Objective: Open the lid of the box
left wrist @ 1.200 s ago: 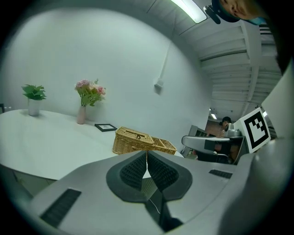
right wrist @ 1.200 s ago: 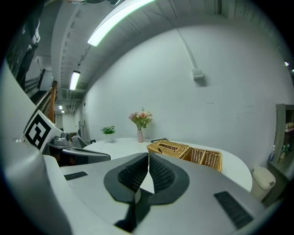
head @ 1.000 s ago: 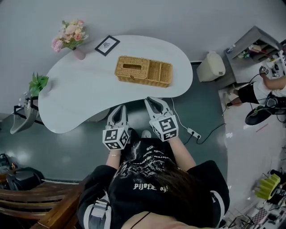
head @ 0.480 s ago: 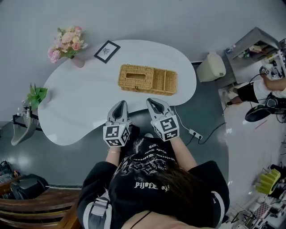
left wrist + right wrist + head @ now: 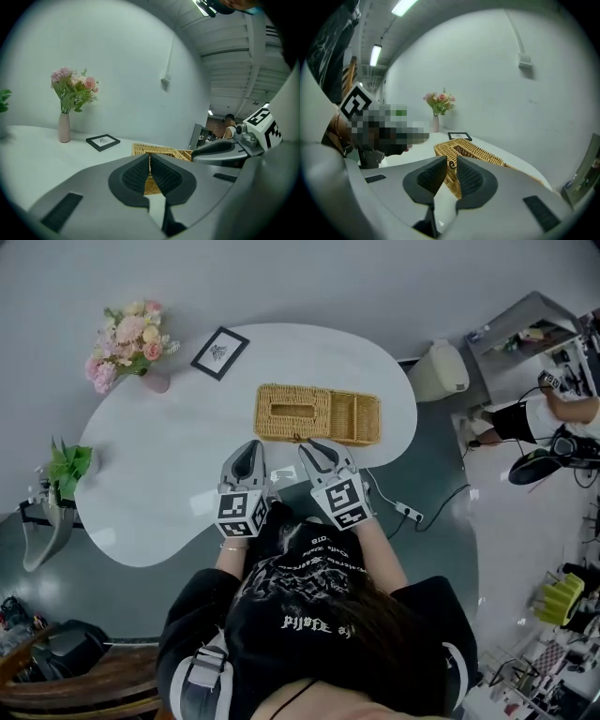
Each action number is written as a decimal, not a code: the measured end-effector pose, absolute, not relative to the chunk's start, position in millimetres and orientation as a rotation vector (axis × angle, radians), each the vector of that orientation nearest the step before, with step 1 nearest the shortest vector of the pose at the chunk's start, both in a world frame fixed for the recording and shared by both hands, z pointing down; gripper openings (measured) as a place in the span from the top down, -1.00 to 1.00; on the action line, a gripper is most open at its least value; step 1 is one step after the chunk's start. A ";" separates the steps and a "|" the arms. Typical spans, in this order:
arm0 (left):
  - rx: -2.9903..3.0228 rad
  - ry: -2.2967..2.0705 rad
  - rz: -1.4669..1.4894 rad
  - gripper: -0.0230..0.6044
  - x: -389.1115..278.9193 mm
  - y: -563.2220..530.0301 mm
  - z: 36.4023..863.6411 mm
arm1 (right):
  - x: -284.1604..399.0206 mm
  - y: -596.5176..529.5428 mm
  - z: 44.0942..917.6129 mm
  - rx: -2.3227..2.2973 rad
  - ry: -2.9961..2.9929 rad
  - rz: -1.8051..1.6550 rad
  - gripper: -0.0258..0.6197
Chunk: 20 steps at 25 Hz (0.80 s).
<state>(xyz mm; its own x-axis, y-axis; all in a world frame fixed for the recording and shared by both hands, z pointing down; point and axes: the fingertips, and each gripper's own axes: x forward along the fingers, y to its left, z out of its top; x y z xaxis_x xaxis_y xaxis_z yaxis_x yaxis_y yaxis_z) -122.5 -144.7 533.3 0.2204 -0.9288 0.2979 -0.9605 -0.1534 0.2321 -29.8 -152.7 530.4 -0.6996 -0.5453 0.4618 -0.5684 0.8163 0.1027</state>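
Woven wicker box [image 5: 318,414], lid down, on a smooth white kidney-shaped table [image 5: 159,474].
Box rectangular, tan, coarse weave, oblong slot in lid. Right gripper [image 5: 315,448] at its near edge, ribbed black pads opening; small dark loop [image 5: 450,164] on box front shows between them, unpinched. Left gripper [image 5: 250,448] alongside, tips clenched together, empty.

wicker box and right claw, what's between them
Only bare table, per the right gripper view; the right claw, opening and empty, faces the wicker box.
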 end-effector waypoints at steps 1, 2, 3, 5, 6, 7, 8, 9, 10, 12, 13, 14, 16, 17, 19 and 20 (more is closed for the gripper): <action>2.133 -1.746 0.115 0.85 -126.3 -148.7 534.4 | -33.7 -154.1 534.0 0.805 -2.493 0.036 0.66; 2.130 -1.738 0.114 0.85 -130.1 -152.2 536.3 | -37.4 -154.7 537.5 0.783 -2.470 0.015 0.65; 2.130 -1.730 0.117 0.85 -133.9 -155.3 538.5 | -40.9 -155.4 540.3 0.763 -2.449 0.002 0.63; 2.137 -1.716 0.129 0.85 -141.2 -161.0 541.9 | -46.3 -158.7 544.6 0.737 -2.418 -0.006 0.61; 2.143 -1.708 0.134 0.85 -143.9 -163.7 542.9 | -47.8 -160.8 546.9 0.722 -2.401 -0.009 0.59; 2.149 -1.700 0.136 0.85 -145.7 -166.0 543.5 | -48.4 -162.4 549.6 0.703 -2.380 -0.013 0.57; 2.151 -1.695 0.136 0.85 -147.1 -167.5 544.1 | -48.6 -163.2 552.6 0.682 -2.356 -0.020 0.54; 2.148 -1.693 0.134 0.85 -148.6 -168.1 545.0 | -48.7 -163.3 555.6 0.663 -2.333 -0.030 0.54; 2.142 -1.694 0.131 0.85 -150.1 -168.4 546.1 | -48.8 -163.4 558.0 0.649 -2.315 -0.041 0.56; 2.127 -1.698 0.130 0.85 -152.4 -168.8 548.7 | -49.5 -165.6 560.0 0.635 -2.290 -0.075 0.67; 2.120 -1.699 0.134 0.85 -153.0 -169.1 550.2 | -50.1 -167.2 560.8 0.626 -2.277 -0.098 0.70; 2.113 -1.701 0.142 0.85 -153.7 -169.5 552.0 | -50.8 -168.8 562.1 0.611 -2.258 -0.125 0.70; 2.096 -1.709 0.159 0.85 -155.6 -171.1 555.8 | -52.2 -172.2 564.4 0.575 -2.221 -0.177 0.75; 2.085 -1.717 0.164 0.85 -156.7 -172.3 557.0 | -53.0 -173.3 564.7 0.554 -2.215 -0.187 0.80; 2.062 -1.732 0.164 0.85 -159.2 -174.1 557.5 | -53.5 -173.3 564.7 0.499 -2.215 -0.176 0.81; 2.051 -1.738 0.160 0.85 -160.4 -174.8 556.7 | -53.1 -172.8 564.5 0.468 -2.212 -0.170 0.81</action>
